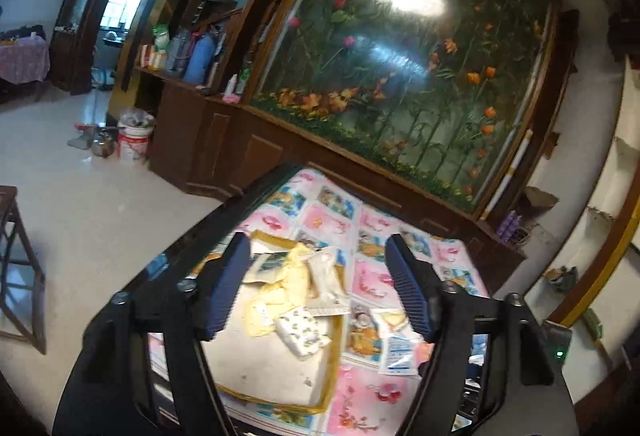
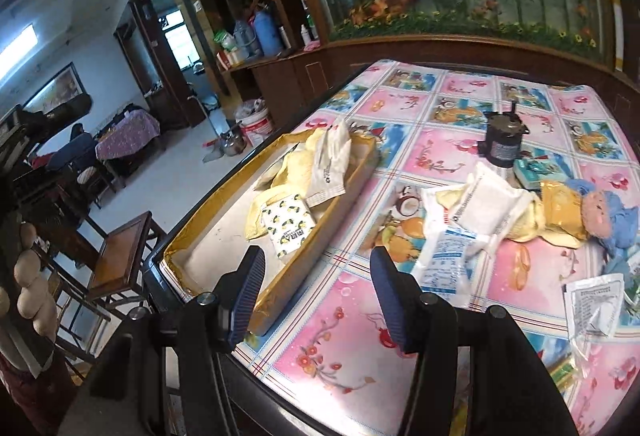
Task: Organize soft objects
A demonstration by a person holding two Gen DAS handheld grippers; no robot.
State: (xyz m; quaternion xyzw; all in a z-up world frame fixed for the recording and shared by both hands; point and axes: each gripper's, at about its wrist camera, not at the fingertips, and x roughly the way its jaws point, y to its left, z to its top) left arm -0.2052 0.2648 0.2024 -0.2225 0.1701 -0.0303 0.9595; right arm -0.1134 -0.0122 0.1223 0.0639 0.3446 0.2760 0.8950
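Note:
A shallow gold-edged box [image 2: 320, 236] [image 1: 332, 368] lies on the table's left part and holds yellow soft packets [image 1: 292, 278] [image 2: 298, 166], a white pouch [image 2: 330, 164] [image 1: 326, 276] and a lemon-print tissue pack [image 2: 286, 228] [image 1: 302, 332]. To its right on the patterned tablecloth lie white pouches [image 2: 488, 208], a blue-printed packet [image 2: 444, 260] [image 1: 396, 352], yellow packets [image 2: 560, 212] and a blue plush toy [image 2: 608, 216]. My left gripper [image 1: 316, 280] is open and empty above the box. My right gripper [image 2: 316, 296] is open and empty over the box's near right edge.
A dark jar [image 2: 502, 144] and a small green box [image 2: 532, 168] stand behind the pile. Another clear packet [image 2: 596, 300] lies at the right. A wooden cabinet with a flower panel [image 1: 400, 76] backs the table. A chair [image 2: 120, 256] stands by the table's left edge.

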